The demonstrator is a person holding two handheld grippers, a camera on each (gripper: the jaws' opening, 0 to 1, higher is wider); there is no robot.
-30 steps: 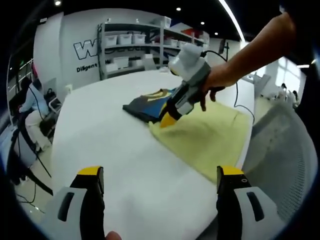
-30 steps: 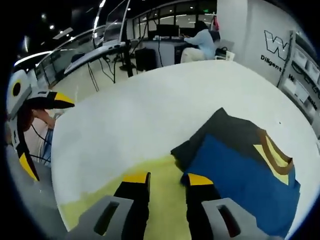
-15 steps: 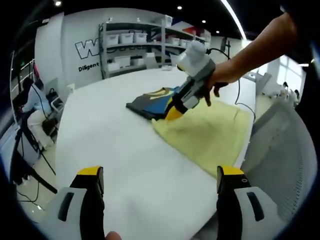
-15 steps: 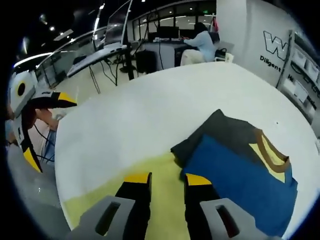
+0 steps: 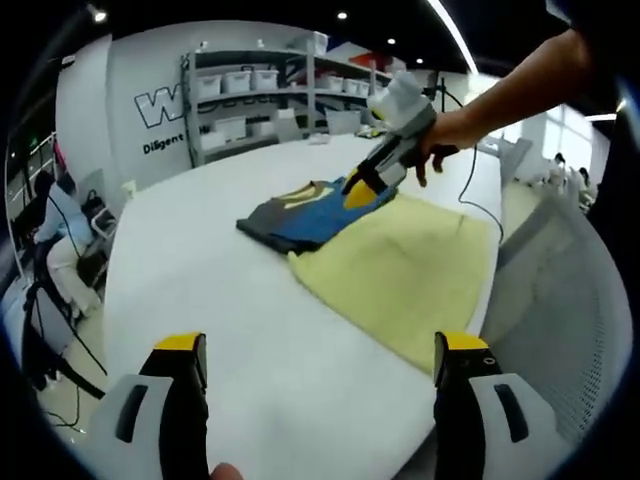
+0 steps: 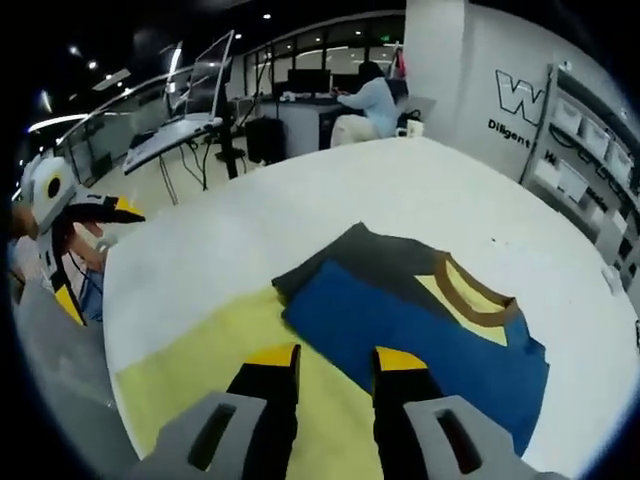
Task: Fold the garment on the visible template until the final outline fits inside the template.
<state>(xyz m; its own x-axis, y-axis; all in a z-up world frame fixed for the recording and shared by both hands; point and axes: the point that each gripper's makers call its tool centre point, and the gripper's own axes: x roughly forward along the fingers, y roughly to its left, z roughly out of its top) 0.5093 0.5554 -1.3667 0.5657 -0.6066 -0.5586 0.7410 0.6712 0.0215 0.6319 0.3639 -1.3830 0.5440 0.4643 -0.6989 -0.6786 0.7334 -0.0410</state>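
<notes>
A folded garment (image 5: 300,210) (image 6: 400,320), blue over dark grey with a yellow panel and brown collar, lies on the white table (image 5: 200,290). Its near edge overlaps the yellow template (image 5: 400,265) (image 6: 190,360); the rest of it sits on bare table. My right gripper (image 5: 362,186), held by a hand, hovers over the garment's far end. In its own view the right gripper (image 6: 336,362) has a narrow gap between its jaws and nothing in it. My left gripper (image 5: 320,350) stands wide open low over the table's near edge, and it also appears off the table's edge as the left gripper (image 6: 90,255).
A grey mesh chair (image 5: 570,300) stands beside the table's edge. A cable (image 5: 470,195) trails across the template's far corner. Shelves with bins (image 5: 250,85) line the back wall. A person sits at a desk (image 6: 365,100) beyond the table.
The right gripper has lifted and moved from the garment's near corner at the template edge to above the garment's far end. The garment has not moved.
</notes>
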